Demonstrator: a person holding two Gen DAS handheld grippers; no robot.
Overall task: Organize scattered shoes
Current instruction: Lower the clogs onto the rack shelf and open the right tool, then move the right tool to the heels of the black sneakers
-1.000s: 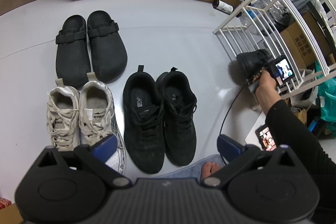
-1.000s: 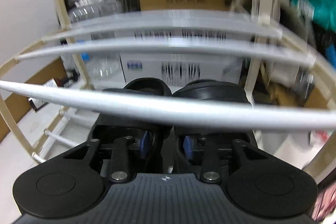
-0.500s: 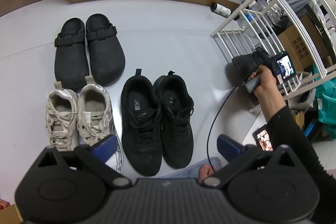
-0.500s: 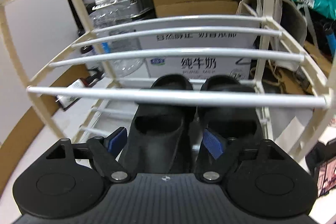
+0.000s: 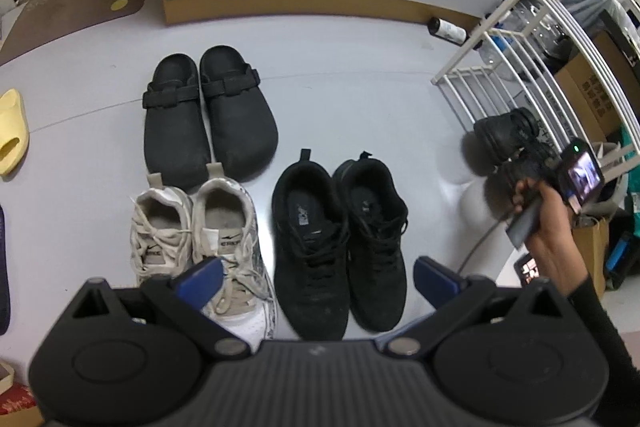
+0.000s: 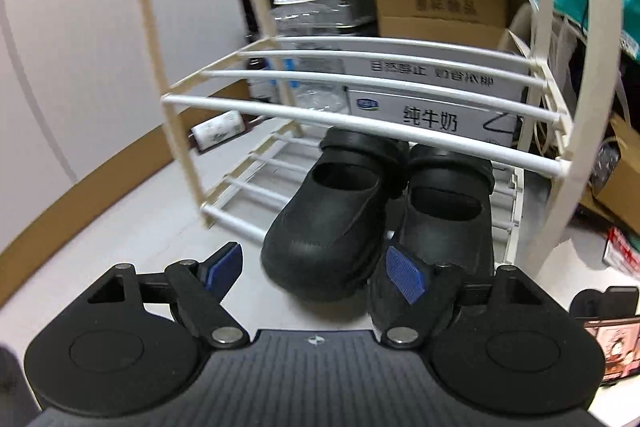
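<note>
Sitting on the white rack's point(image 6: 400, 131) bottom shelf, the black clogs point(image 6: 380, 211) are put away, so the right gripper point(image 6: 316, 267), jaws spread and empty, needs another pair from the floor.

The left gripper point(image 5: 316, 275) is pointed steeply downward, its blue-padded fingers point(image 5: 200, 277) spread wide with nothing pressed between them. The right gripper point(image 6: 314, 267) is angled down and forward, its jaws set wide apart and empty. In the left wrist view, the right gripper is seen gripped by a hand point(image 5: 548, 223) from which a dark-sleeved forearm point(image 5: 600, 311) extends.
</note>
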